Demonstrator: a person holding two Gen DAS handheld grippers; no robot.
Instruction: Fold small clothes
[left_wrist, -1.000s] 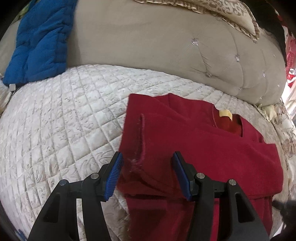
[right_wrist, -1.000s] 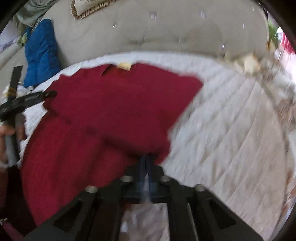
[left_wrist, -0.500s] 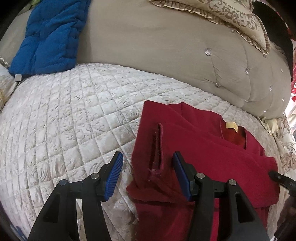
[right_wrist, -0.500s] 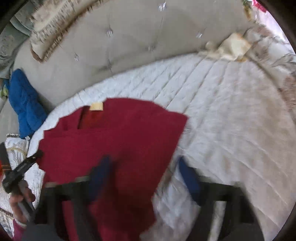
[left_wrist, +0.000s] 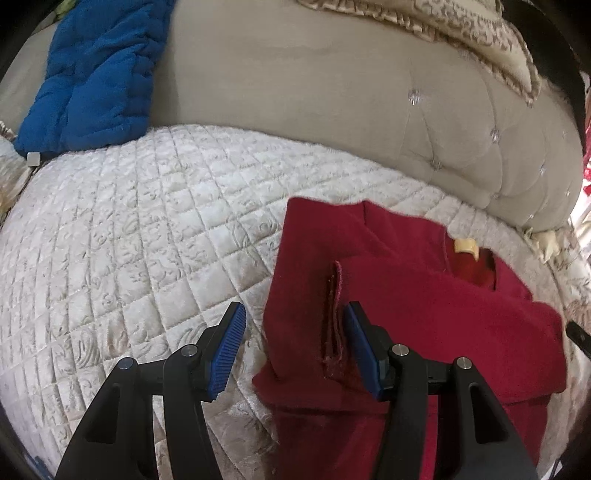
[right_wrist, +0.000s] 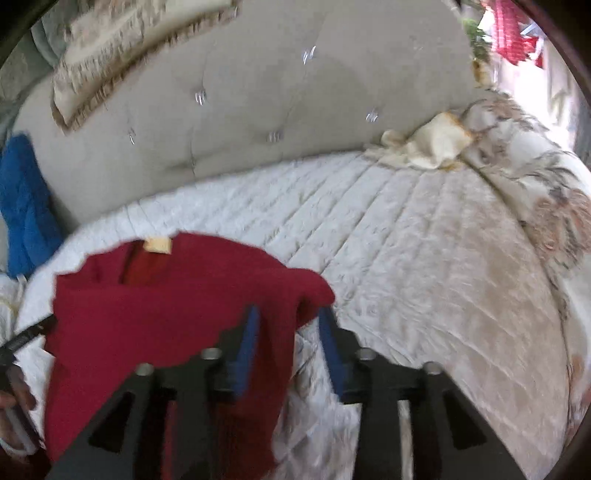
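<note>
A dark red small garment (left_wrist: 424, 306) lies on the quilted cream bedspread (left_wrist: 140, 229), both sleeves folded in across its front, with a yellow neck label (left_wrist: 466, 245). My left gripper (left_wrist: 293, 349) is open and empty; its jaws straddle the garment's left edge by the folded sleeve cuff. In the right wrist view the garment (right_wrist: 159, 310) lies at the lower left. My right gripper (right_wrist: 290, 349) is open and empty, over the garment's right edge.
A tufted beige headboard (left_wrist: 332, 103) runs behind the bed. A blue quilted cloth (left_wrist: 96, 70) leans on it at the left. A patterned pillow (right_wrist: 110, 48) lies on top. A cream cloth (right_wrist: 428, 144) and a floral cover (right_wrist: 535, 184) lie at the right.
My right gripper has opened and let go of the sleeve it held, which now lies folded over the garment. My left gripper has drawn back slightly to the left and stayed open.
</note>
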